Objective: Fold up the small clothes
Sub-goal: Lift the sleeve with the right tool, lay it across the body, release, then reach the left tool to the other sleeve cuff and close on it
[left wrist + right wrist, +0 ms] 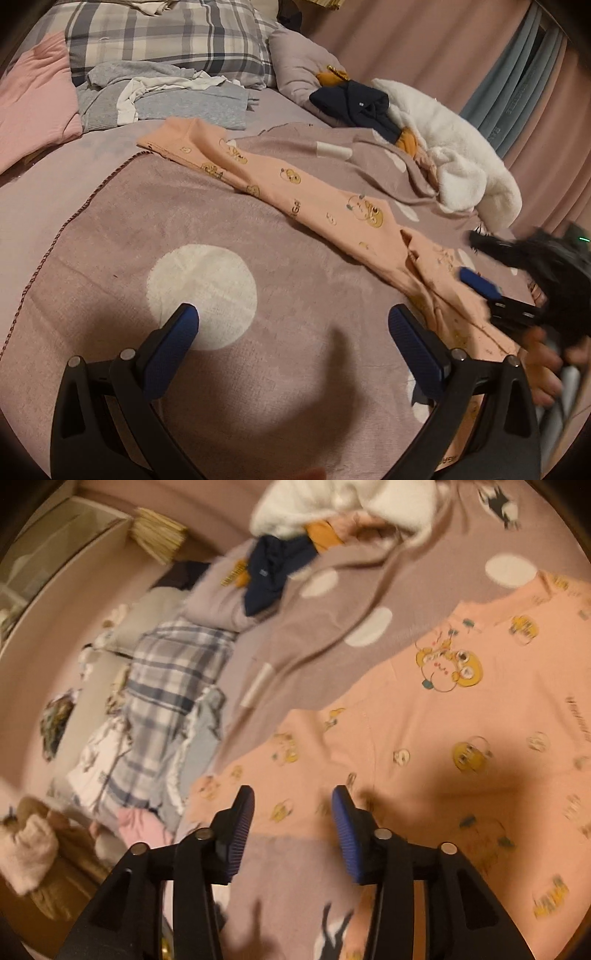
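Left gripper [293,325] pitched downward, fingers [173,350] spread wide with nothing between them, right gripper [291,805] pitched downward, fingers [349,830] parted and empty, right hand [543,373] on its handle, blurred, at right edge of left view

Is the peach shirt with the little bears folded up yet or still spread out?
Not neatly folded yet. The peach shirt lies loosely across the spotted blanket, one long part stretched out, with wrinkles near the right gripper.
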A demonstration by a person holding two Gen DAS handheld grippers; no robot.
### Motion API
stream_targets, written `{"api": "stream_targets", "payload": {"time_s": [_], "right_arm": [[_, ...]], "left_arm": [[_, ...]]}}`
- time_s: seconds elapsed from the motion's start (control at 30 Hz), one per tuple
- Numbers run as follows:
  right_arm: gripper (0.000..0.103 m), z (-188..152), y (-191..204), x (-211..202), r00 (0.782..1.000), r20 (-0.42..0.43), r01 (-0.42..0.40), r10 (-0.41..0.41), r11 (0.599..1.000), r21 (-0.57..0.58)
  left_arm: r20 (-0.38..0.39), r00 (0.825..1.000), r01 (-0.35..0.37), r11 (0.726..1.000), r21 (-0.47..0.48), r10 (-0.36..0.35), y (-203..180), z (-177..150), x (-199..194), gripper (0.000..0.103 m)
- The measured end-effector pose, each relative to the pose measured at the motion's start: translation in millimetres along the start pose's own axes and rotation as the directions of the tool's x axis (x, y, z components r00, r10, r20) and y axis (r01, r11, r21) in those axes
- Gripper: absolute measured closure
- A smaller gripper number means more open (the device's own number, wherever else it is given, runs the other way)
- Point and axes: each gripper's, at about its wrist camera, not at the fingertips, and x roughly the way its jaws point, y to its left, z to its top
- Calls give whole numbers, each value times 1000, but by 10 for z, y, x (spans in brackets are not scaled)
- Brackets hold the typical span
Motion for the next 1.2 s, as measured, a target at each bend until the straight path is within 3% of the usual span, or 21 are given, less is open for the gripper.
{"api": "stream_targets", "payload": {"time_s": [0.07,0.13,0.33,0.5,0.6,0.7,0.83,0.97,1.1,1.2], "right_arm": [[47,-156,81,-277,999,37,15,-13,998,-58],[29,-401,169,-648,993,106,63,-49,988,-140],[4,-1073,189,-1457,947,281,240,-156,925,-295],[4,-1274,-28,-1590,907,354,351,-229,874,-335],[4,-1208,-137,-1537,896,331,403,-295,855,-327],[4,-1227,-109,-1512,872,371,453,-318,812,-369],[4,-1271,-110,-1489,835,402,518,-375,782,-347],[4,-1290,-154,-1540,860,384,471,-336,811,-346],[4,-1267,-222,-1522,833,398,521,-383,785,-336],[4,-1221,-335,-1503,829,387,524,-404,803,-285]], "left_arm": [[-1,1000,9,1000,2,-9,7,-7,-3,0],[-11,1000,17,1000,-4,-17,31,-6,23,0],[-9,1000,28,999,-15,-28,79,-41,72,1],[24,992,129,987,-99,-128,251,-37,15,1],[22,992,123,988,-90,-121,215,-34,12,1],[16,992,123,988,-95,-122,211,-23,9,1],[-24,998,65,997,-44,-66,119,-9,45,1],[-69,997,-18,998,61,22,-23,-21,127,0],[-86,990,-99,985,138,111,-116,-57,203,0],[-103,981,-145,971,189,166,-140,-56,278,0]]}}
